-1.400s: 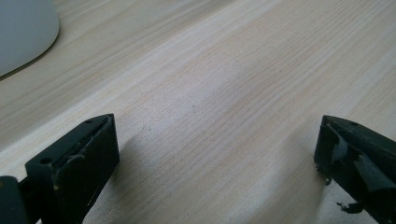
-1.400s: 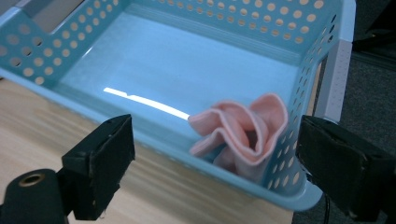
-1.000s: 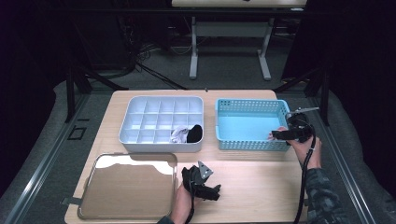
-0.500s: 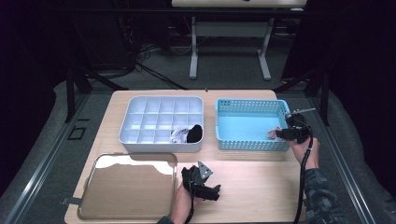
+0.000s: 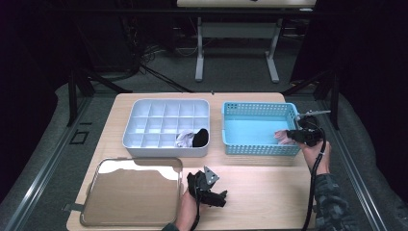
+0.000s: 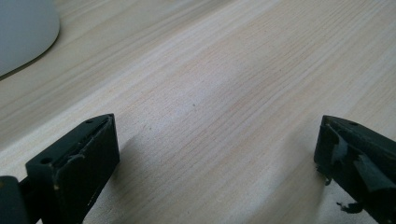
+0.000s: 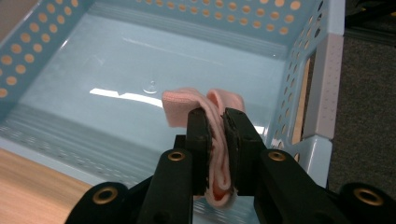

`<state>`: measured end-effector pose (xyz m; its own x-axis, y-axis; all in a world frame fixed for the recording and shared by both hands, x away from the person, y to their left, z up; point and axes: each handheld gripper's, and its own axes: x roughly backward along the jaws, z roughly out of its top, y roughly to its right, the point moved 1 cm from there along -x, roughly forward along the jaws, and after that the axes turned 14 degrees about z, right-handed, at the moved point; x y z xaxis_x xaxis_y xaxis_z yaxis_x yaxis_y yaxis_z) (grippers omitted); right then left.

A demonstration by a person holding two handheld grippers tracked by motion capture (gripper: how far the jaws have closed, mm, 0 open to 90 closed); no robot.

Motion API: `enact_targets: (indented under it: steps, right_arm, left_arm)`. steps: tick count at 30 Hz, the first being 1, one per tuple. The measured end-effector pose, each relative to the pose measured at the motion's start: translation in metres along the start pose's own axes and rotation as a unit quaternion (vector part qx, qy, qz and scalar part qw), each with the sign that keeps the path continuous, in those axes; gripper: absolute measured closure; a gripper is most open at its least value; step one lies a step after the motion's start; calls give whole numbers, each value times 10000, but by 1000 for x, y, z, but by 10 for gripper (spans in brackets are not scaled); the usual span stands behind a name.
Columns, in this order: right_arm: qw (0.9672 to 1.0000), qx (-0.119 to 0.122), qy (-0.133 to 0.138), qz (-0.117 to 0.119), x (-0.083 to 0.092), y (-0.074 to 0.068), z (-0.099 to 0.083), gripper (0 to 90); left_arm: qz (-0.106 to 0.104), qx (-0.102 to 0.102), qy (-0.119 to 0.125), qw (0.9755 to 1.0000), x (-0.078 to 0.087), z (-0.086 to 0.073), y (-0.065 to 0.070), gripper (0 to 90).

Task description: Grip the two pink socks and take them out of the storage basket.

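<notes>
A folded pink cloth (image 7: pixel 184 106) hangs inside the blue perforated basket (image 7: pixel 327 70), near its right wall. My right gripper (image 7: pixel 215 116) has just been closing and its jaws now pinch this cloth between the pads. The high view has the right gripper (image 5: pixel 294 136) reaching over the right end of the basket (image 5: pixel 260 105), with the pink cloth (image 5: pixel 280 137) at its tip. My left gripper (image 5: pixel 219 197) rests on the wooden table (image 5: pixel 269 192) near the front edge. Its jaws stand wide apart over bare wood in the left gripper view (image 6: pixel 217 135).
A white divided organiser (image 5: pixel 168 101) stands left of the basket, with a white sock (image 5: pixel 184 139) and a black sock (image 5: pixel 201 137) in its front right cells. A shiny metal tray (image 5: pixel 130 192) lies at the front left. Dark floor and table legs lie beyond.
The right gripper's jaws have drawn together on the pink cloth at the basket's right end. The left gripper has kept still on the table.
</notes>
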<state>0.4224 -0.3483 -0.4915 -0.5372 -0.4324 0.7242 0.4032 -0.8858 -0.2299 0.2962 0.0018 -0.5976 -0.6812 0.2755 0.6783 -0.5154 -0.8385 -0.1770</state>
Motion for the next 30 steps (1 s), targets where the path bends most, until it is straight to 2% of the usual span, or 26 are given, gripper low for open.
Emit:
enact_targets:
  steps: [9,18,28,30]
  right_arm:
    - [9998,75,164,72,12,-6,13,808]
    - [9995,126,264,144,16,-11,16,811]
    - [9976,287,600,167,36,-23,23,814]
    - [9975,349,591,174,39,-26,25,814]
  left_arm:
    - [5,-3,1,10000,0,0,0,1]
    - [5,-20,-4,10000,0,0,0,1]
    - [1,-13,-3,10000,0,0,0,1]
    - [-7,-15,-13,10000,0,0,-1,1]
